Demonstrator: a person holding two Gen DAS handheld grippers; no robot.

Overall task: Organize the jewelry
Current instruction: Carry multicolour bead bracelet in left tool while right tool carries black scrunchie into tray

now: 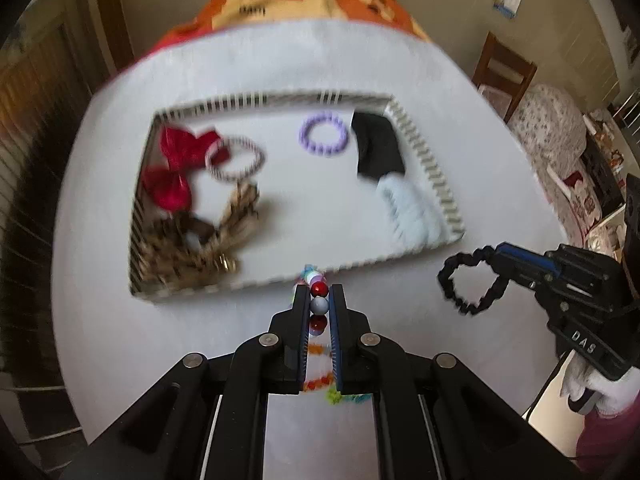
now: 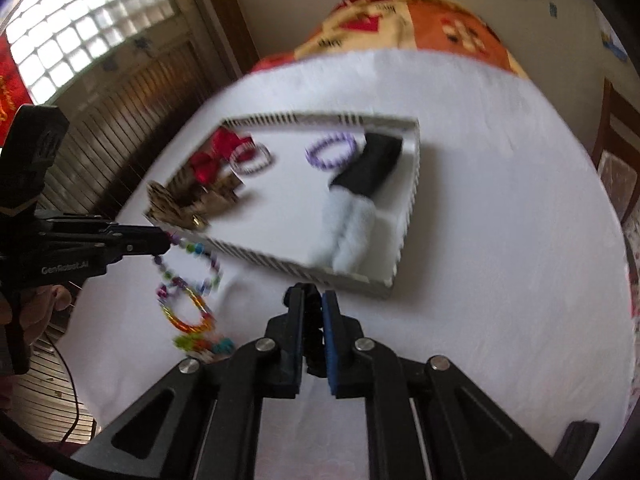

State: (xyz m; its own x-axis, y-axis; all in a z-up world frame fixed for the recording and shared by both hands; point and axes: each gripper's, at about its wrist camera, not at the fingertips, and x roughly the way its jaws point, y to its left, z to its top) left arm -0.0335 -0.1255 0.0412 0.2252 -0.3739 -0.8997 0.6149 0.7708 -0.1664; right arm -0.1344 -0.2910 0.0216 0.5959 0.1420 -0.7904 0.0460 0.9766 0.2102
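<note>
Motion blur smears the tray's (image 1: 424,152) contents; jaws hide part of the black scrunchie (image 2: 314,336).

You are in a home: a wooden chair (image 1: 505,68) stands past the worktop's (image 1: 280,60) right edge, beside a quilted bed (image 1: 556,120), with a glass-block window (image 2: 88,28) behind.

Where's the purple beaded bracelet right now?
The purple beaded bracelet lies flat inside the white slatted tray, toward its far right part, just left of the black fabric piece and well right of the red bow.
</note>
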